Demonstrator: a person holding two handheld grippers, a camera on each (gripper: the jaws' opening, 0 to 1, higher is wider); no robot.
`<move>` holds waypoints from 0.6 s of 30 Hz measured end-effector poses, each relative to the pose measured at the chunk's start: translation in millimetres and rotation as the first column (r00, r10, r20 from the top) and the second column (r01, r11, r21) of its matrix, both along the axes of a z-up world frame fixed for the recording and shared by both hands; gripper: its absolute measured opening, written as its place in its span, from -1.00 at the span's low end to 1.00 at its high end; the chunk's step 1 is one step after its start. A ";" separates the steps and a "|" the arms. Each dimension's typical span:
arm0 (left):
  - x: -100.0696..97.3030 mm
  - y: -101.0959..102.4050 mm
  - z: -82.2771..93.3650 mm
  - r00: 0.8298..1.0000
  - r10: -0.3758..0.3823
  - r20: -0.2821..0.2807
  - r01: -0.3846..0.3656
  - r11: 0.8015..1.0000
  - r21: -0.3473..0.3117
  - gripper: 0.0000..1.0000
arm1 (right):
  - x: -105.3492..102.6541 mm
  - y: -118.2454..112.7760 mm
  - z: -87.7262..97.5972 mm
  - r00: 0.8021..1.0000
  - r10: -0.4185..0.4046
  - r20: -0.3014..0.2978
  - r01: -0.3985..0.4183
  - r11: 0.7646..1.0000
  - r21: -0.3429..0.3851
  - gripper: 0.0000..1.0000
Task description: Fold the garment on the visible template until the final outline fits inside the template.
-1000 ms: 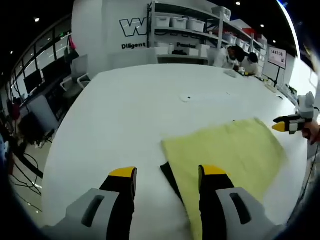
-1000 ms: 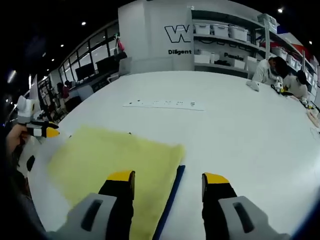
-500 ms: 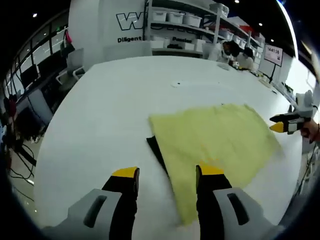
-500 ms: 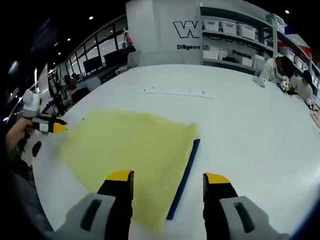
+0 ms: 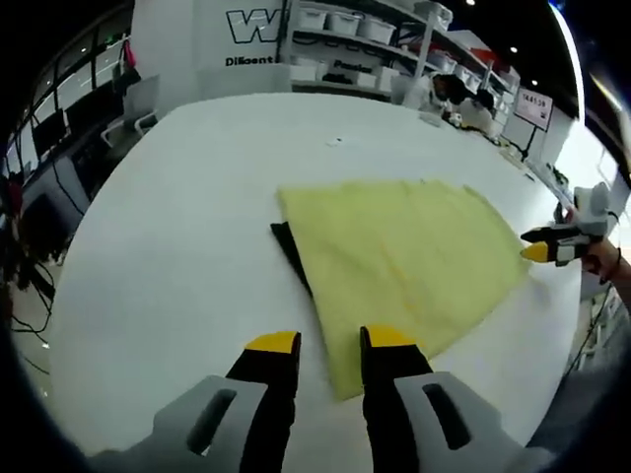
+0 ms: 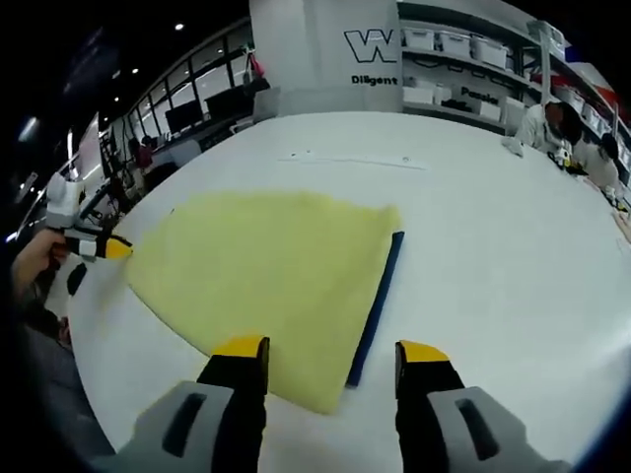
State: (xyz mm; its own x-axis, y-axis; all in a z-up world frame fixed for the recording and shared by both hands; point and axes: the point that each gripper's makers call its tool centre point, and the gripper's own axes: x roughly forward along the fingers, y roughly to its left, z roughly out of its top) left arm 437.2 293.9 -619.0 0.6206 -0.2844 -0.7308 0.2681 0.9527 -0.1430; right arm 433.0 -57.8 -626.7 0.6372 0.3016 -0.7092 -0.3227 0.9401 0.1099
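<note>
1. The left gripper [image 5: 330, 344] is held with its yellow-tipped jaws a narrow gap apart, nothing clamped between them, just above the near corner of the pale yellow folded cloth garment [image 5: 394, 261].
2. The right gripper [image 6: 332, 352] is held with its jaws wide apart and empty, over the garment's near edge [image 6: 261, 271].
3. The garment is spread flat on the white round tabletop [image 5: 177, 227], near its edge closest to the person.
4. A dark blue flat template strip [image 6: 376, 301] is seen protruding along one side of the garment, mostly covered by it.
5. Shelving with white storage bins [image 6: 463, 59] is seen beyond the tabletop's far edge.
</note>
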 end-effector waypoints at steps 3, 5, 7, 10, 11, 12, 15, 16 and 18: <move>-7.9 -2.4 -4.3 1.000 0.002 -0.025 -0.002 1.000 -0.026 -0.59 | -6.2 -0.9 -2.2 1.000 -0.004 -0.013 0.004 1.000 0.000 -0.17; -11.1 -2.3 -6.9 0.999 0.003 -0.032 -0.003 1.000 -0.030 -0.66 | -10.4 -2.2 -3.8 1.000 -0.009 -0.020 0.009 1.000 -0.003 -0.22; -13.6 -2.7 -9.6 0.999 0.006 -0.039 -0.008 0.999 -0.048 -0.71 | -14.5 -3.1 -6.0 1.000 -0.018 -0.026 0.018 1.000 0.005 -0.28; -16.9 -4.2 -10.1 0.999 0.016 -0.047 -0.018 0.998 -0.055 -0.75 | -20.3 -3.8 -9.3 0.999 -0.026 -0.042 0.026 1.000 0.006 -0.48; -17.6 -4.1 -10.4 0.999 0.017 -0.049 -0.020 0.998 -0.054 -0.76 | -22.4 -3.8 -9.9 0.999 -0.026 -0.044 0.027 1.000 0.004 -0.58; -18.1 -4.4 -10.4 0.999 0.018 -0.049 -0.021 0.998 -0.054 -0.77 | -23.5 -3.9 -10.1 0.999 -0.027 -0.045 0.027 1.000 0.004 -0.63; -19.3 -4.6 -12.0 0.998 0.018 -0.062 -0.021 0.999 -0.046 -0.77 | -26.3 -2.9 -12.6 0.998 -0.033 -0.057 0.034 0.999 0.011 -0.70; -19.0 -4.7 -12.1 0.998 0.017 -0.063 -0.020 0.999 -0.044 -0.77 | -27.2 -2.0 -14.0 0.997 -0.033 -0.065 0.034 0.999 0.016 -0.74; -18.9 -6.1 -11.5 0.998 0.006 -0.066 -0.008 1.000 -0.022 -0.78 | -27.8 -1.1 -13.1 0.997 -0.042 -0.068 0.044 0.999 0.023 -0.79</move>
